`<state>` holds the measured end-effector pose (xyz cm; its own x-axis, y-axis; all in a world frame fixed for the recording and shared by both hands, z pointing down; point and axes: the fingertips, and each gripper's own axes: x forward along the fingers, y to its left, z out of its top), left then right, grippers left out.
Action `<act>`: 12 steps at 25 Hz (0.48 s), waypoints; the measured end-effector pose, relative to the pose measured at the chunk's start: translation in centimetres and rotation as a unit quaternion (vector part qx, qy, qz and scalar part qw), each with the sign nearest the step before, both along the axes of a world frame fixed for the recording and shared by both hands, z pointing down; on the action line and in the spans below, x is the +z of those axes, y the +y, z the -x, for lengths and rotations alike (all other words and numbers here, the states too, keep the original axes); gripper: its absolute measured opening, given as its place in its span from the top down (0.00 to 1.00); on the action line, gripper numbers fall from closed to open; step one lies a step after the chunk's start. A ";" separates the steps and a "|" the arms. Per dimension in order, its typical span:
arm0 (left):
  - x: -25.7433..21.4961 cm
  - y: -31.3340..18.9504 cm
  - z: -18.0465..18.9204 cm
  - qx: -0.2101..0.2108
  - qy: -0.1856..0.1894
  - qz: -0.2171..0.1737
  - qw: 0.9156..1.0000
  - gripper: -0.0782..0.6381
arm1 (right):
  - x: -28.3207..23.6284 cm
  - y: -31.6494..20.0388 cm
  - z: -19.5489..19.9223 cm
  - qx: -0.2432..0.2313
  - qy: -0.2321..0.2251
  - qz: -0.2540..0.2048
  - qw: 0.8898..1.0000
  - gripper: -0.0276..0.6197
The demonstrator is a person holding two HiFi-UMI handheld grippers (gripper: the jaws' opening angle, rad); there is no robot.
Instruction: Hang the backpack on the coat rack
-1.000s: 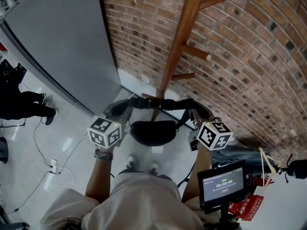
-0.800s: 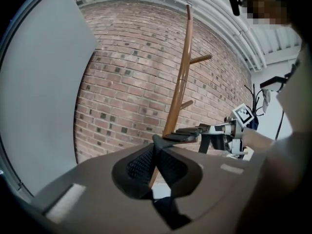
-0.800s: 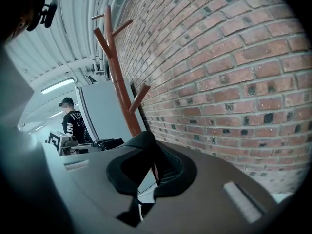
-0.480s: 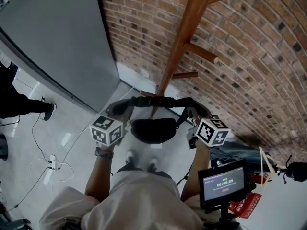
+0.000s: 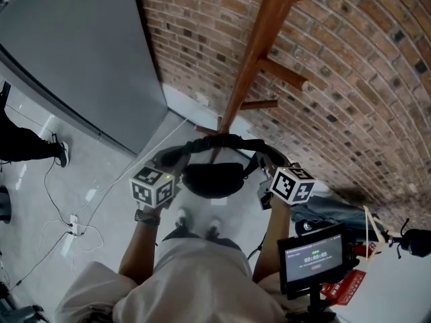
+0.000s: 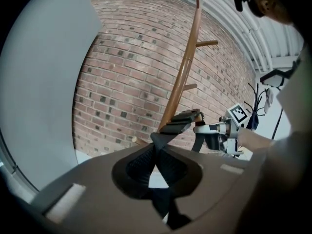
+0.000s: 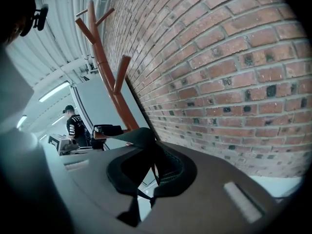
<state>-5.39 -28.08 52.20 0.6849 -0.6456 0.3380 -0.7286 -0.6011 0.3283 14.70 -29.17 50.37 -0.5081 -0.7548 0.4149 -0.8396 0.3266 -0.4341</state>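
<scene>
— What's nearest the camera?
— The person's own forearms, with a small monitor (image 5: 313,258) at the lower right. Each hand carries a tool: the left tongs (image 5: 170,159) and the right tongs (image 5: 271,160), about level with each other over the pale floor (image 5: 27,247).
— Clenched or released?
— Both clenched. The left tongs' own view shows the jaws closed on black webbing, the strap (image 6: 178,123) of the backpack (image 5: 214,179). The right tongs' view shows the same: jaws pinched on that strap.
— So where's the backpack?
— Between the two tongs and a little below them. The strap runs from one pair across to the other, and the dark body sags under its middle, above the person's shoes.
— And the coat rack?
— The coat rack (image 5: 259,52) stands just beyond the strap, a slanted wooden pole with pegs. The backpack isn't on a peg yet. Whether the strap touches the pole, I can't tell.
— Behind it?
— A brick wall (image 5: 350,99), with a grey panel (image 5: 81,52) to its left.
</scene>
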 end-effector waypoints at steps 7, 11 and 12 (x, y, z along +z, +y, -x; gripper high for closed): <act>1.8 1.0 -0.9 0.012 -0.003 0.022 1.000 0.88 | 2.3 0.6 1.1 -0.019 -0.003 0.024 1.000 0.95; 2.7 1.4 -1.6 0.022 -0.004 0.033 0.999 0.88 | 3.7 1.1 1.9 -0.033 0.003 0.034 0.999 0.95; 2.9 1.4 -1.8 0.025 -0.004 0.036 0.999 0.88 | 4.0 1.1 2.2 -0.035 0.004 0.036 0.999 0.95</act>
<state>-3.57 -26.64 55.12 0.7124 -0.5853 0.3872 -0.7014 -0.6116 0.3660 12.55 -28.05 54.36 -0.5555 -0.6857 0.4703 -0.8189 0.3531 -0.4524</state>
